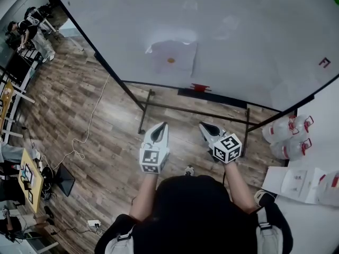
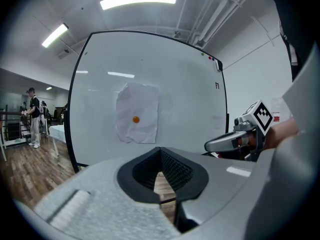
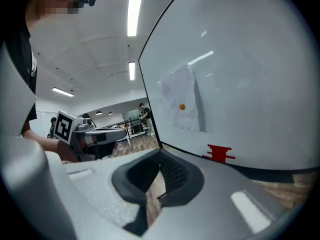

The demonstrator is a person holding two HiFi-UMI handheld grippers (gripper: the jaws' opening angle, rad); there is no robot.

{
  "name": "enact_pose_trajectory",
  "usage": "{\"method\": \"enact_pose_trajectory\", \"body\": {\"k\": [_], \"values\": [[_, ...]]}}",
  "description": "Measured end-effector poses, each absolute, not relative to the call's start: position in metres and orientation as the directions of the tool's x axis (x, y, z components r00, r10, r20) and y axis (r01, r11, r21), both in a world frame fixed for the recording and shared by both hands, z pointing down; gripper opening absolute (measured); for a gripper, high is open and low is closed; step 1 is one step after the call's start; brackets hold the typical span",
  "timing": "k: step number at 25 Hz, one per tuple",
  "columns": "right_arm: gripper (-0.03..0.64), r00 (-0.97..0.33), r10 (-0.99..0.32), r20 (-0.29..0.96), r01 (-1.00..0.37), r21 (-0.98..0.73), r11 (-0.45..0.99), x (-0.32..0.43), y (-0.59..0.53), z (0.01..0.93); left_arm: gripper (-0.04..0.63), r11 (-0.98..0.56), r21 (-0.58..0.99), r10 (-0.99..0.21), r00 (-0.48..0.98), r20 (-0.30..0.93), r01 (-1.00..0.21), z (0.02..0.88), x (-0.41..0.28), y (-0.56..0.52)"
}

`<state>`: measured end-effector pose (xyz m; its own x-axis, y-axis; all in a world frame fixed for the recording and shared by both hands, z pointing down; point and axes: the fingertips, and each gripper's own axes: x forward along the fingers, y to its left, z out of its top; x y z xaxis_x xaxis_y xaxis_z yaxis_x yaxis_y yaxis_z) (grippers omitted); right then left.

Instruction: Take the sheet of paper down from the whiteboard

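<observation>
Paper sheet (image 1: 183, 52) on the whiteboard (image 1: 254, 30) hangs well ahead of the left gripper (image 1: 162, 125) and right gripper (image 1: 203, 125), both clenched empty.

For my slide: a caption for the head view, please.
Left tongs and right tongs, shut and empty, face the whiteboard; the paper hangs there under an orange magnet.

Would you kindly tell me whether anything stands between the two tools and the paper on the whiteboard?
Nothing visible does. The white paper sheet, held by a small orange magnet, hangs on the white whiteboard; only open air separates it from the left tool and right tool.
</observation>
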<state>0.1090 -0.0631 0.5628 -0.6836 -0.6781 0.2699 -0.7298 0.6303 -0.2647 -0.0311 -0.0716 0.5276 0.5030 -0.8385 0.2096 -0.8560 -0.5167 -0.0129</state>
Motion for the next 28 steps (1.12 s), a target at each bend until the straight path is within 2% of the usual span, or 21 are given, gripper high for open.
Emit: {"method": "enact_pose_trajectory", "body": {"k": [17,28], "values": [[0.003,-0.725,-0.617,0.305,-0.687,-0.269,0.675,0.089,-0.076,0.576,0.011,-0.448,0.018,-0.864,0.438,0.248,-0.894,0.549,-0.058,-0.069],[0.003,-0.688,-0.651,0.320,-0.724,-0.254,0.641,0.089,-0.117,0.572,0.011,-0.498,0.033,-0.841,0.492,0.225,-0.866,0.541,-0.052,-0.126]]}}
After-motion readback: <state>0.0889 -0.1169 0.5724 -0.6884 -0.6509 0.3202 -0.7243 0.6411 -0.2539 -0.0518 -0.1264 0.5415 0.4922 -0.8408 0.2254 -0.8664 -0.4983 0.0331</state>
